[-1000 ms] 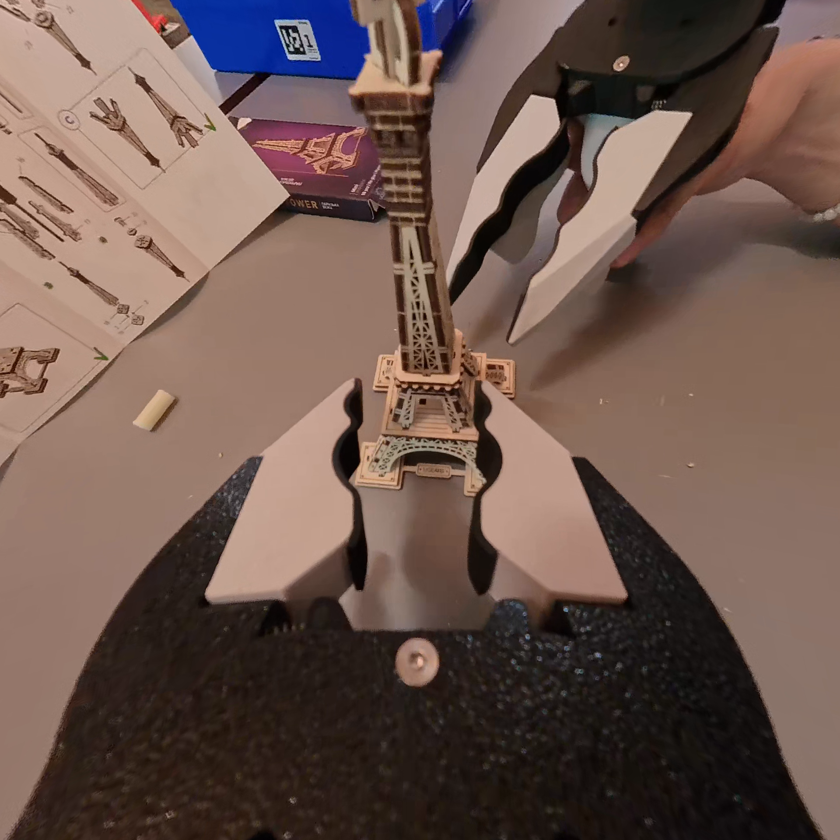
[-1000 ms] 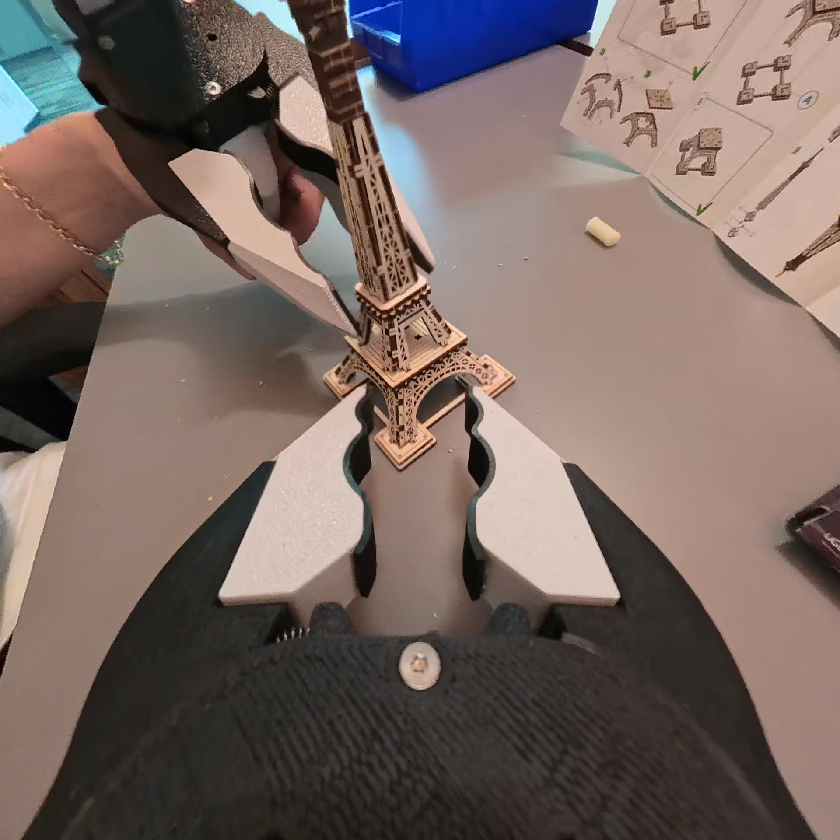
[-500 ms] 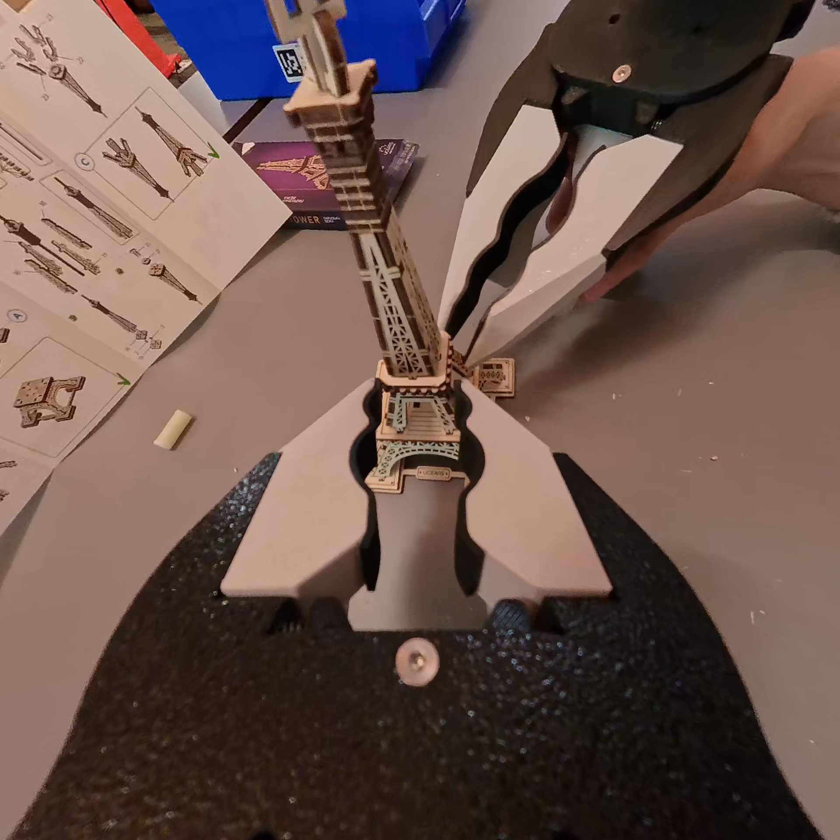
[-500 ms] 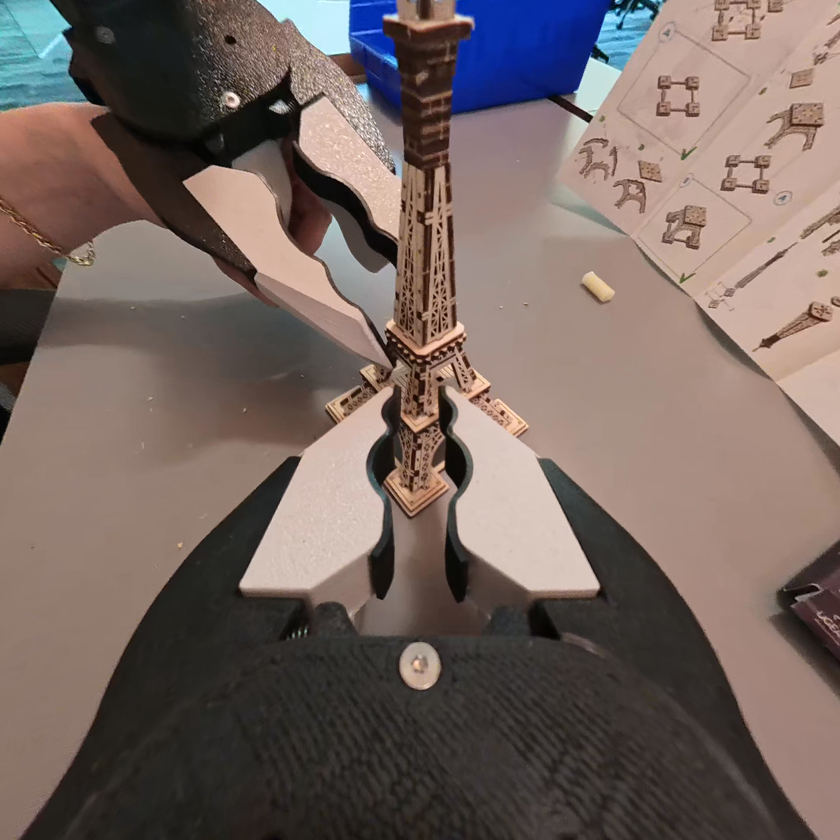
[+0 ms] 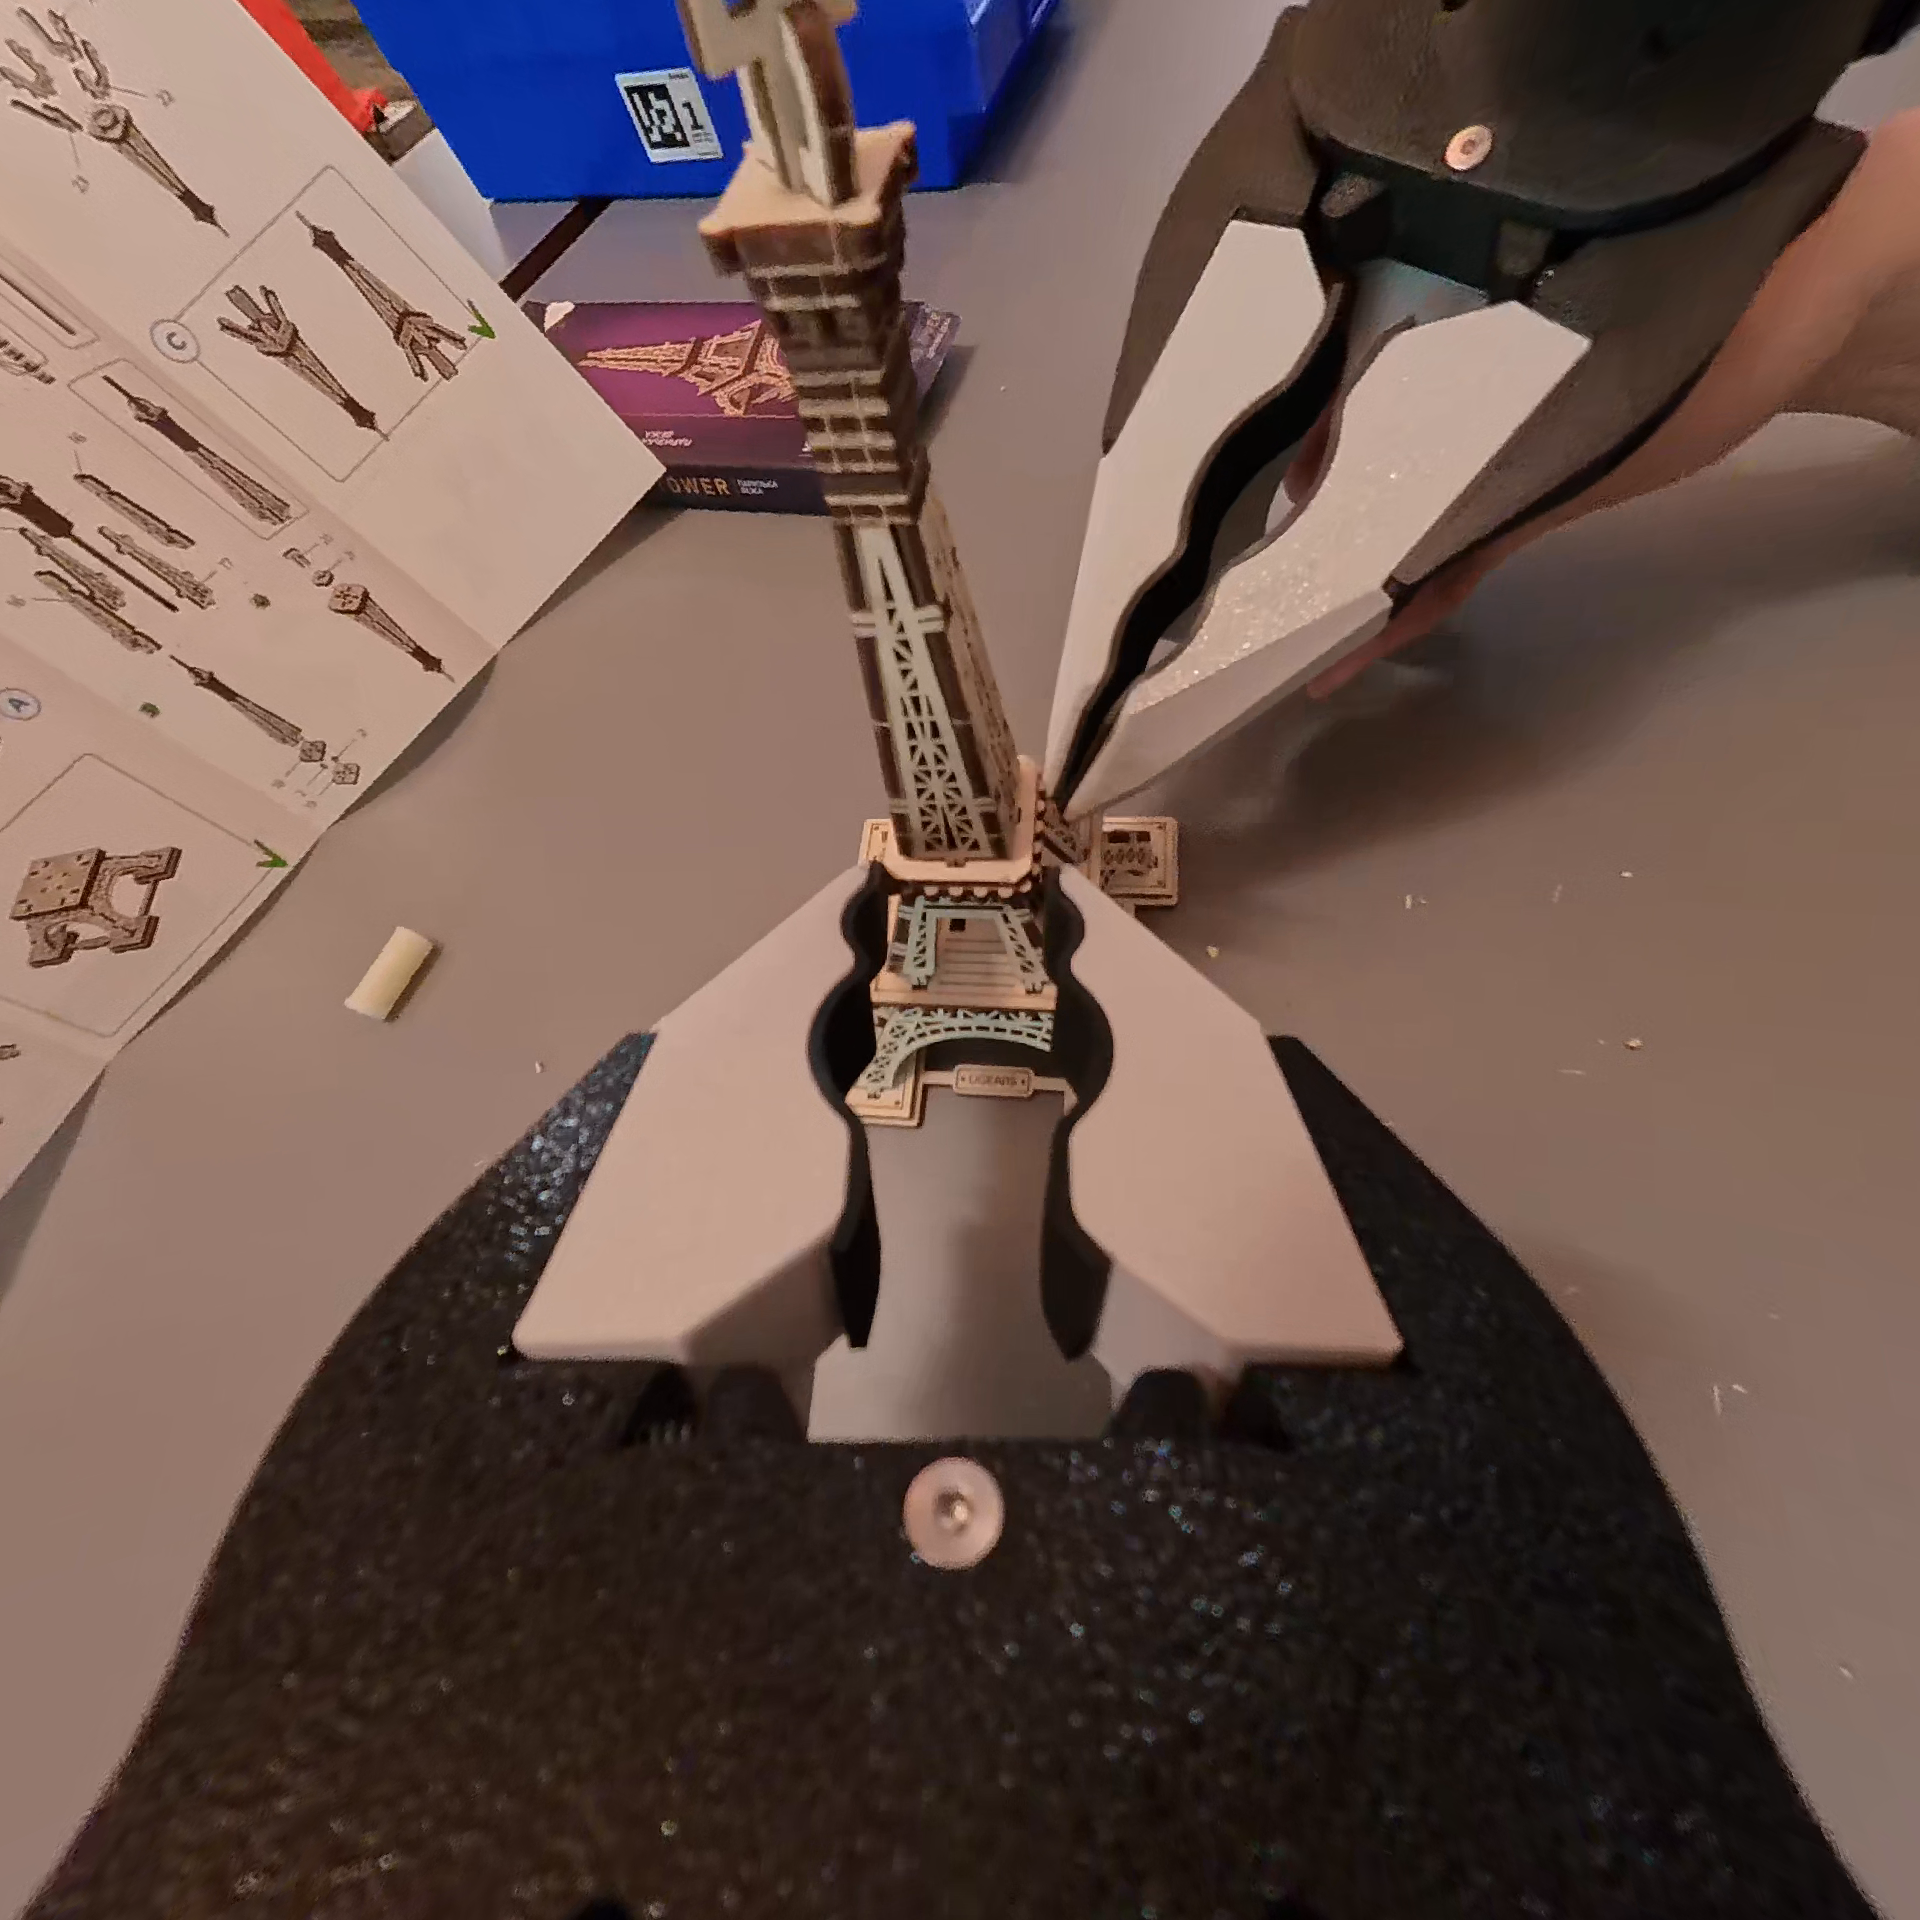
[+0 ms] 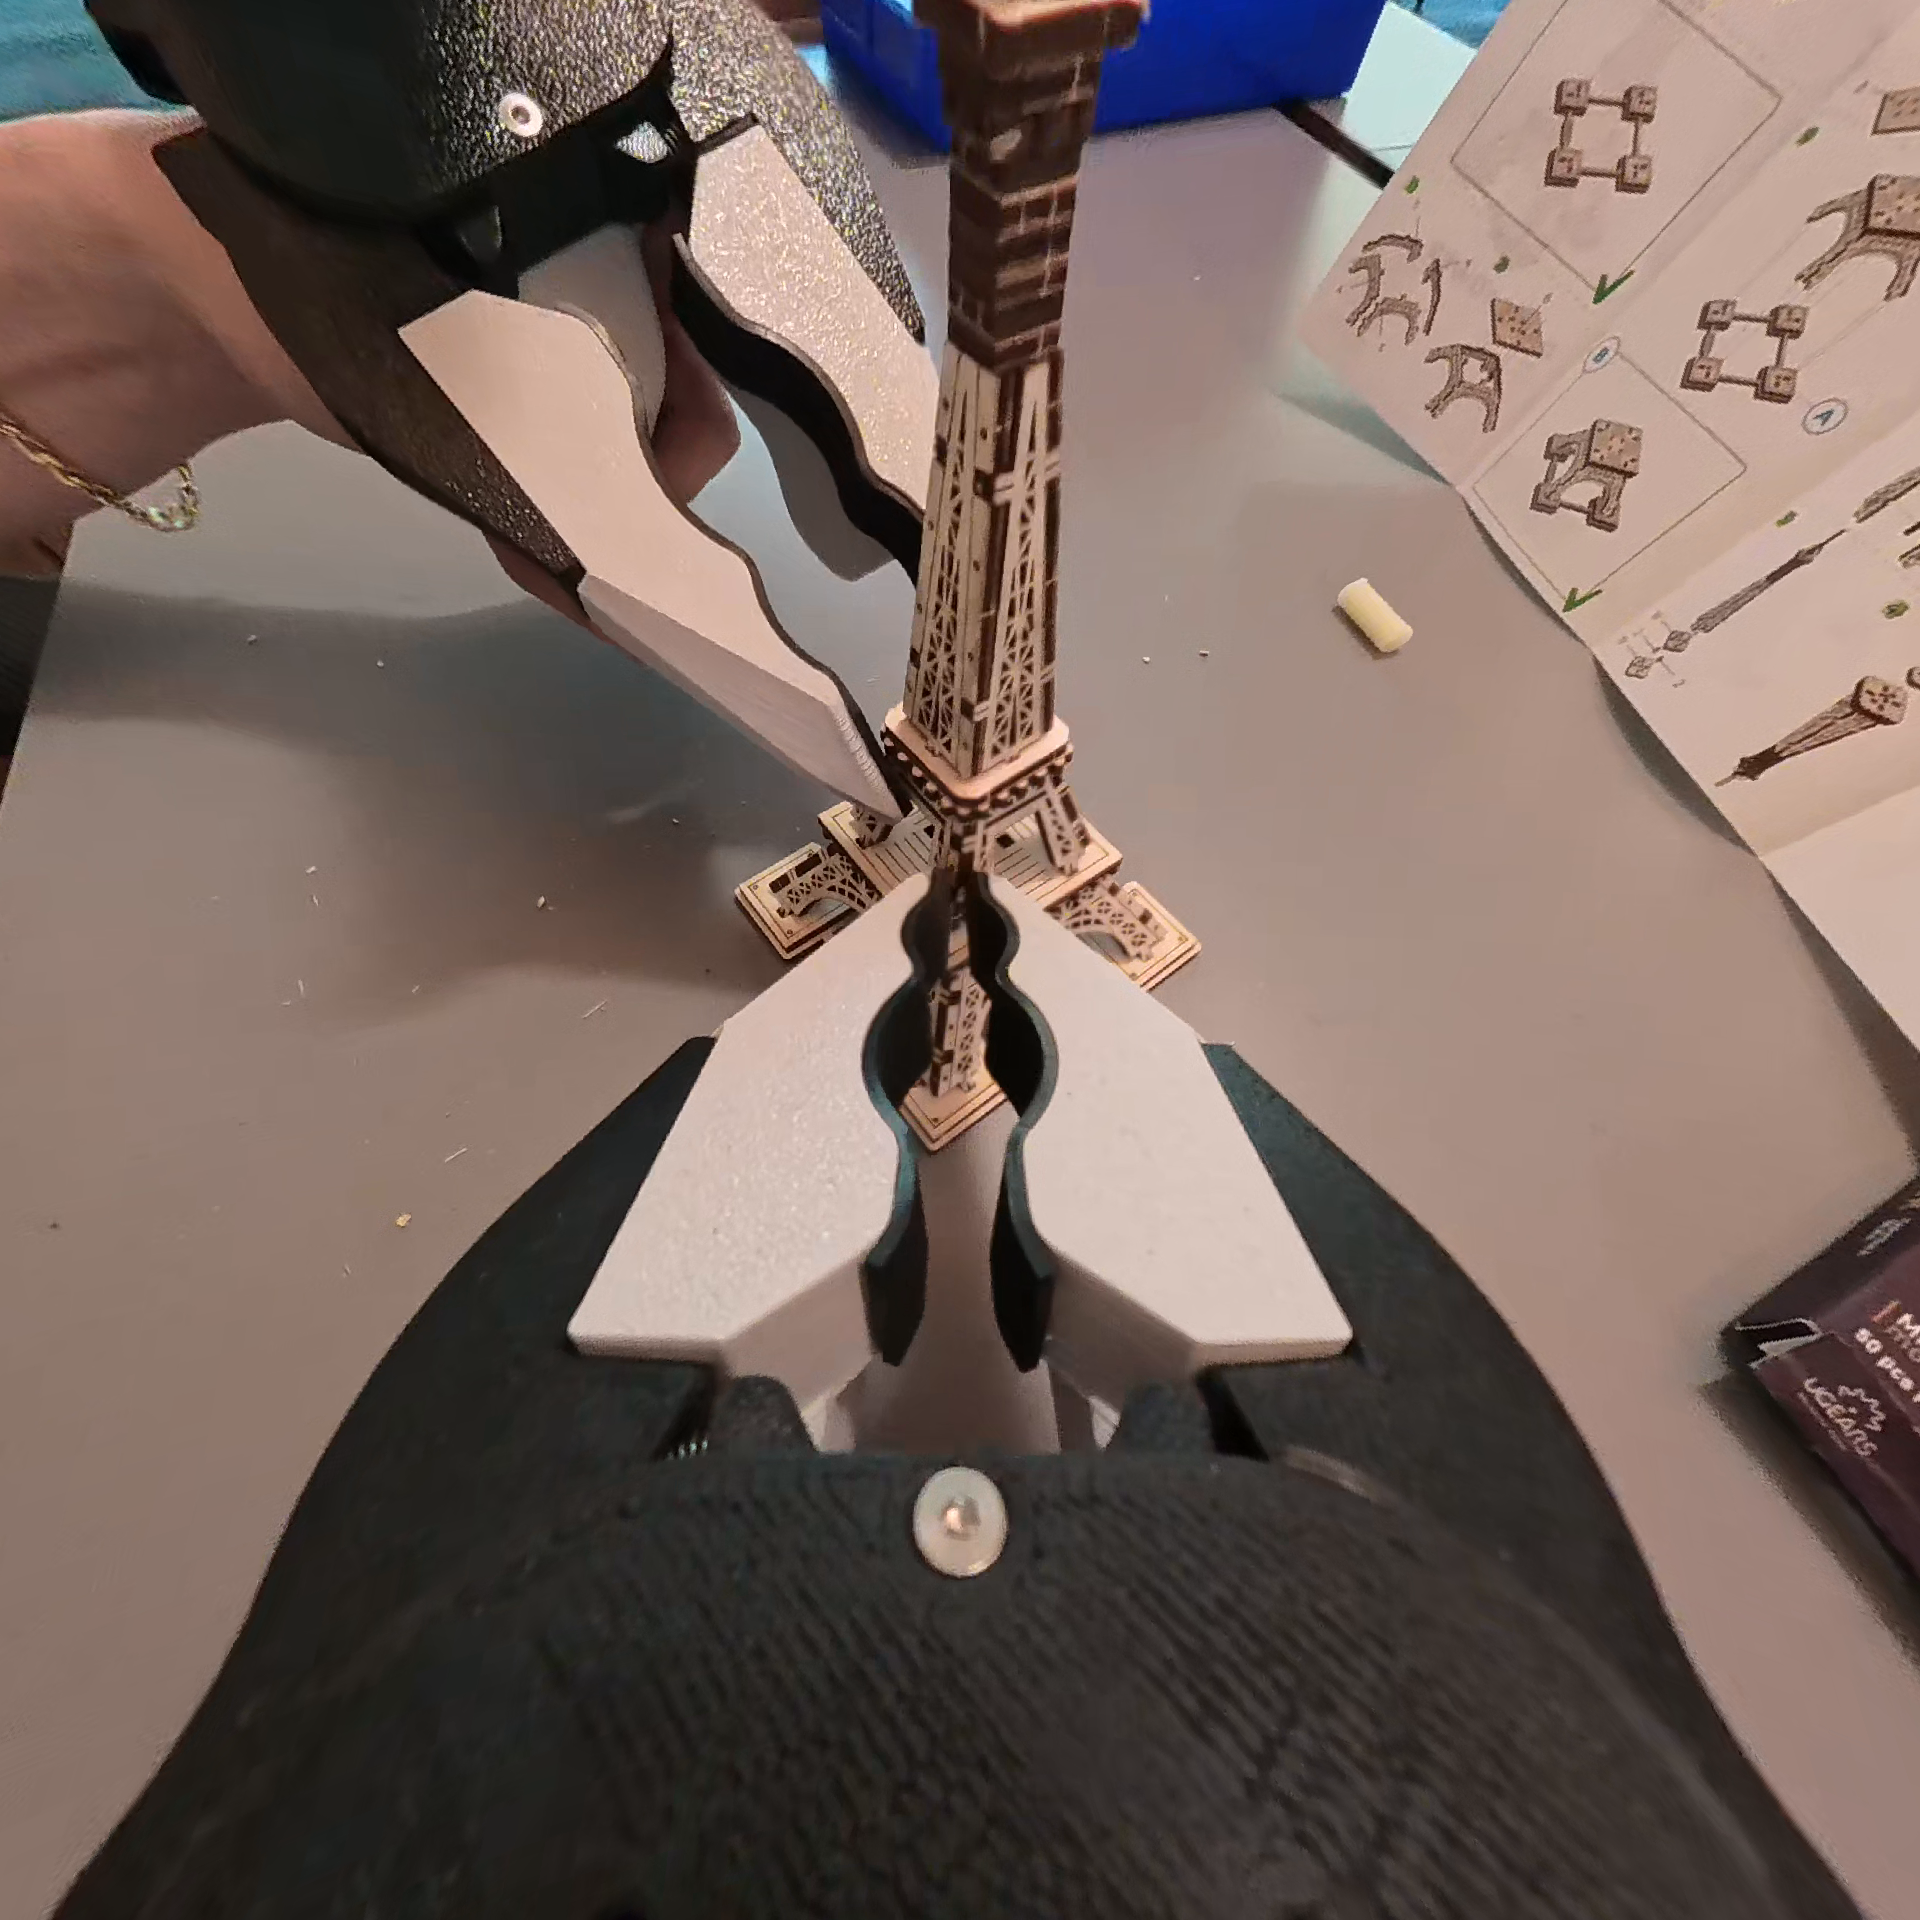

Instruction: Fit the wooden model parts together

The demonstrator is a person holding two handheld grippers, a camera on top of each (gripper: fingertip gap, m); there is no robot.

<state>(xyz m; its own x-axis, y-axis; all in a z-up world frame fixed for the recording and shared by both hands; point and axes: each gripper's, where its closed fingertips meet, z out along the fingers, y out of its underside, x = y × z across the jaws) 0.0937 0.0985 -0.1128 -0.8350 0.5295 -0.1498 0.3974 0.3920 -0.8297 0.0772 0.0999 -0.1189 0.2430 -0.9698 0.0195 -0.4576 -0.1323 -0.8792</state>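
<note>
Tower point(image 5: 940, 665): stands on the grey tabletop point(image 5: 1558, 1039), between both claws.
Left claw point(image 5: 961, 883): closed on the tower's lower tier — fingers either side, just under the platform.
Right claw point(image 6: 961, 883): clamped on one corner leg.
Instruction sheet point(image 5: 208, 520): flat, left of the tower.
Box point(image 5: 707, 405): purple, behind the tower.

Folded instruction sheet point(image 5: 208, 499) spread flat at left edge of grey table point(image 5: 1558, 1039), printed with assembly diagrams. Small cream cylinder point(image 5: 389, 974) lies just beside sheet. Purple product box point(image 5: 717, 416) flat near far edge. Blue plastic bin point(image 5: 582, 94) behind it. Wood crumbs point(image 6: 312, 987) scattered about.
</note>
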